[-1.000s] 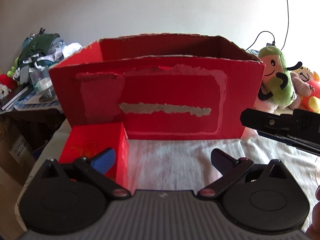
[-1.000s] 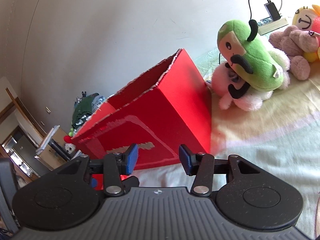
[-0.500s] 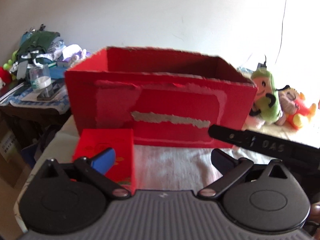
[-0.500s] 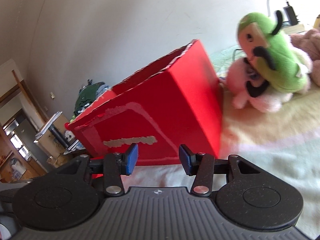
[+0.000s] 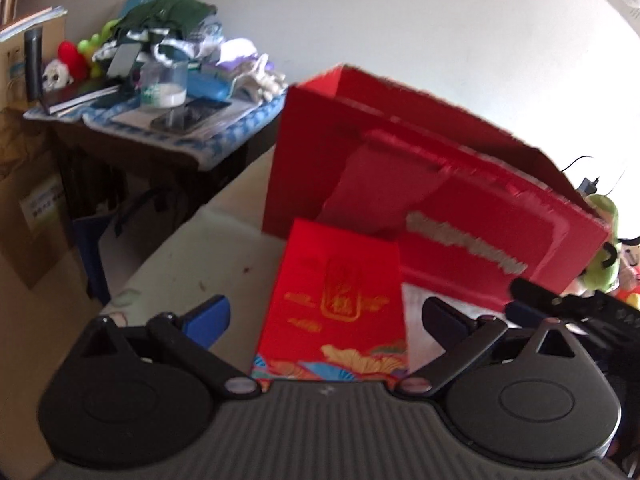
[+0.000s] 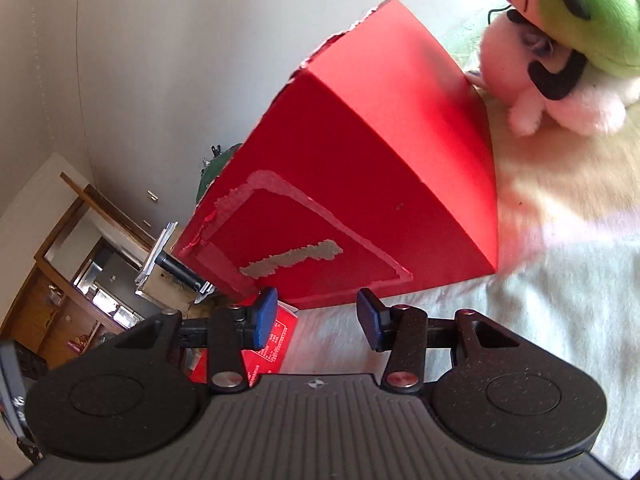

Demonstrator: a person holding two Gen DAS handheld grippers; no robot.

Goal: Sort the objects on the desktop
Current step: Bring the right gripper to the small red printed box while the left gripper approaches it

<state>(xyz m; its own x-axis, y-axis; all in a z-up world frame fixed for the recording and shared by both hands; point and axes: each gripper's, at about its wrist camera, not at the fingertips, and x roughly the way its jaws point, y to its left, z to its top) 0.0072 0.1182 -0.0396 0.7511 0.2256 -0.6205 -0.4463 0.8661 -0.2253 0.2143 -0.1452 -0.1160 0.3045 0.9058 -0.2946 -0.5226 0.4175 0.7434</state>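
Note:
A large open red cardboard box [image 5: 460,208] stands on the cloth-covered table; it also shows in the right wrist view [image 6: 360,184]. A small red packet with gold print [image 5: 340,300] lies in front of it, between the wide-open fingers of my left gripper [image 5: 324,320], not gripped. Its corner shows in the right wrist view [image 6: 276,340]. My right gripper [image 6: 316,320] is open and empty, just in front of the big box. The right gripper's black body [image 5: 568,304] shows at the right of the left wrist view.
A green plush toy [image 6: 572,12] and a pink one [image 6: 560,96] lie right of the big box. A cluttered side table [image 5: 152,96] stands off the table's left edge, with cardboard boxes [image 5: 32,220] below.
My left gripper has swung left and downward, so the small red packet now lies between its fingers. My right gripper has rolled and come closer to the big box.

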